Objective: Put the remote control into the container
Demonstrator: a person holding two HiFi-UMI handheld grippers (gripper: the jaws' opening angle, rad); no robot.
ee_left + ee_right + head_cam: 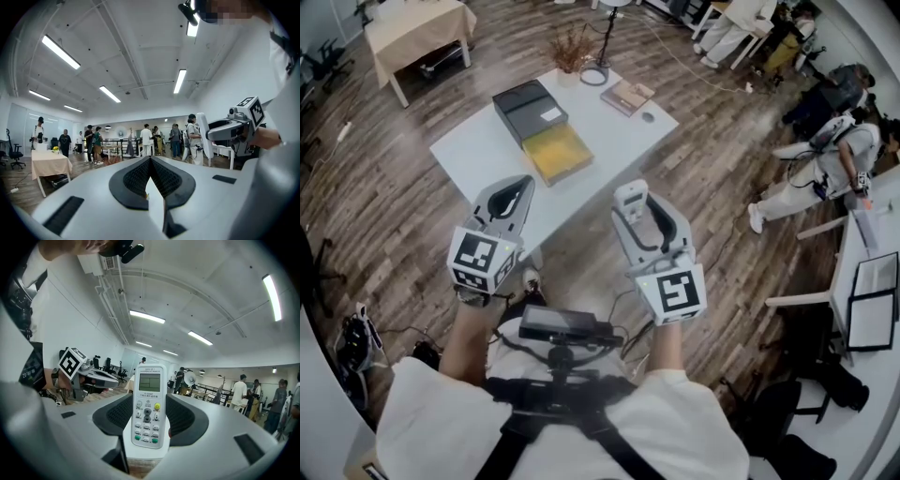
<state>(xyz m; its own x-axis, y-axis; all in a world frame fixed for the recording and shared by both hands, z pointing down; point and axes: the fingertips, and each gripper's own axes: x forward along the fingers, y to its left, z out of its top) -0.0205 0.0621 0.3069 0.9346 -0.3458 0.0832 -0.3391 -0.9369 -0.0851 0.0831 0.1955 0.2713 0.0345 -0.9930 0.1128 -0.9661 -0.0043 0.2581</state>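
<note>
Harness (553,389): black, on chest. Left gripper (519,184): raised, jaws closed together, nothing between. Container (558,153): yellow, open, on white table (478,150), just beside black box (528,110); well apart from both grippers. Right gripper (149,417): clamped on remote (148,404), upright, held by lower half. Risk: top-heavy remote may pivot or slip in transit; may catch container rim on lowering.
</note>
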